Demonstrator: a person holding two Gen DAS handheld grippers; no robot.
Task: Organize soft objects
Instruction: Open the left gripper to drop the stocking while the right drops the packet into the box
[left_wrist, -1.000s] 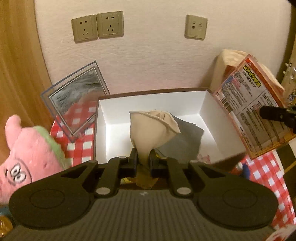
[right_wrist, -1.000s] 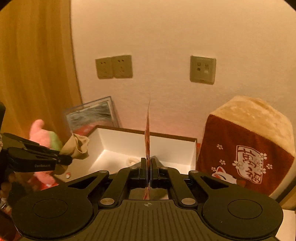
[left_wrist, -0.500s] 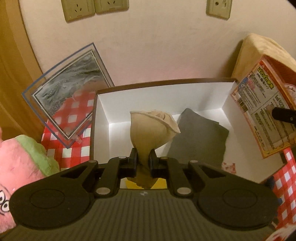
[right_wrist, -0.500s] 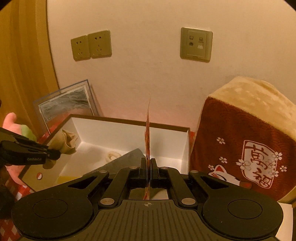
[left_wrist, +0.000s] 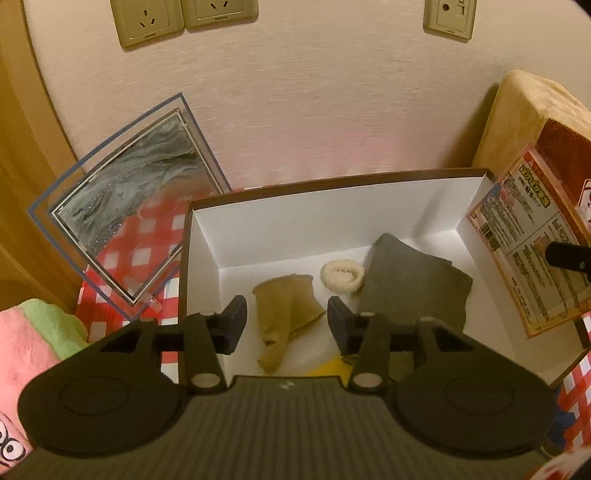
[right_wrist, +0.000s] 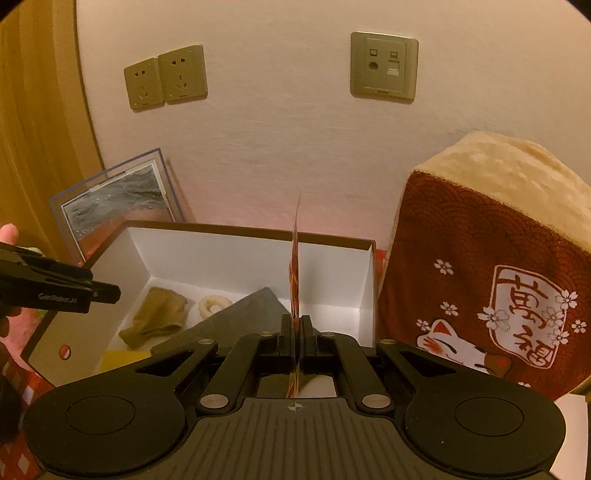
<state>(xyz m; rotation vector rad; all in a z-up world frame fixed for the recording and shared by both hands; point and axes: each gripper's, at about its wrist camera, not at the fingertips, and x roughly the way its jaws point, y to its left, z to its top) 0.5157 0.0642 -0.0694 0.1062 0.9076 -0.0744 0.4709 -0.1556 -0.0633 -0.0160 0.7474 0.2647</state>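
Note:
A tan sock (left_wrist: 286, 317) (right_wrist: 157, 317) lies loose on the floor of the white box (left_wrist: 295, 214) (right_wrist: 229, 254). My left gripper (left_wrist: 286, 319) hangs open just above it, fingers apart on either side. Beside the sock sit a cream scrunchie (left_wrist: 341, 275) (right_wrist: 214, 304) and a folded grey cloth (left_wrist: 413, 280) (right_wrist: 240, 314). My right gripper (right_wrist: 295, 326) is shut on the edge of a printed card (left_wrist: 528, 251) (right_wrist: 295, 273), held upright over the box's right side.
A pink and green plush (left_wrist: 33, 354) sits left of the box on the red checked cloth (left_wrist: 147, 240). A framed picture (left_wrist: 122, 218) (right_wrist: 114, 199) leans on the wall. A brown and cream cushion (right_wrist: 491, 258) stands at the right.
My left gripper has lowered into the box, opened and let go of the tan sock, which now lies on the box floor. The right gripper still holds the card.

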